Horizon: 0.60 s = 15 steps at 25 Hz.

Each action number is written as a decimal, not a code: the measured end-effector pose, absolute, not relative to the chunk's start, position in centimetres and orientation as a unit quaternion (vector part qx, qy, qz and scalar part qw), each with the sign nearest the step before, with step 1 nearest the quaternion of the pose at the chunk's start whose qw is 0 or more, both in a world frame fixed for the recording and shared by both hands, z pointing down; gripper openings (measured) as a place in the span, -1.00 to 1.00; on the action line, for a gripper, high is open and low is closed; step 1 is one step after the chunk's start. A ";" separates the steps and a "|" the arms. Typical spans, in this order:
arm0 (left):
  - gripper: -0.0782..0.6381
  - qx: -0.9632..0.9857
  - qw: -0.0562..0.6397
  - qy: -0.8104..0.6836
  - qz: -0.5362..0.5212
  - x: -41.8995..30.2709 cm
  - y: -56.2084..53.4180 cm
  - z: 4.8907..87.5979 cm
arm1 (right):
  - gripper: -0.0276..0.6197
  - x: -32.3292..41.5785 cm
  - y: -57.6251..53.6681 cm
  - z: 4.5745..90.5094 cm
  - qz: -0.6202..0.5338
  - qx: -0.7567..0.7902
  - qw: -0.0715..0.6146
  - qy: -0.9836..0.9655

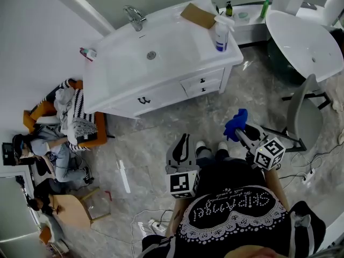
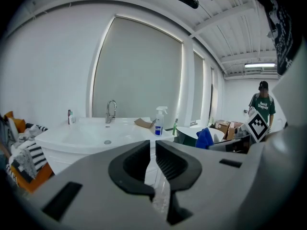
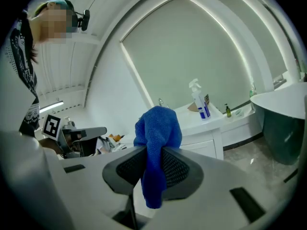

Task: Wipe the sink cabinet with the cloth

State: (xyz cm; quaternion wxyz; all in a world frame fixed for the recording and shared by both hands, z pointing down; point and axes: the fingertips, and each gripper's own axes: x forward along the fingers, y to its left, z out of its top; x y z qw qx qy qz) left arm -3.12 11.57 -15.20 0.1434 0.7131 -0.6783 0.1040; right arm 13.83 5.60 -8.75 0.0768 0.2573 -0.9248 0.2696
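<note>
head view, bottle, cardboard on cabinet, right gripper pinching cloth

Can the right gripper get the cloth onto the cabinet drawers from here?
Probably not yet. The right gripper, shut on the blue cloth, hangs apart from the sink cabinet, though only floor lies between them; stepping closer should do it.

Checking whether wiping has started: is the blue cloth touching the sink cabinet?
Apart. The head view shows the blue cloth, held in the right gripper, over open floor with a clear gap to the sink cabinet.
</note>
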 end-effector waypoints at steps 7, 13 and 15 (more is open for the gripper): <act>-0.67 0.722 0.144 -0.668 0.105 -8.0 11.0 -15.9 | -0.66 8.5 7.4 -9.6 0.295 0.212 0.045 -0.930; -0.67 0.736 0.141 -0.653 0.111 -10.0 11.6 -15.3 | -0.66 5.2 9.0 -9.1 0.308 0.201 0.035 -0.929; -0.67 0.733 0.144 -0.655 0.116 -10.9 11.8 -15.0 | -0.66 4.9 8.4 -8.4 0.292 0.233 0.062 -0.926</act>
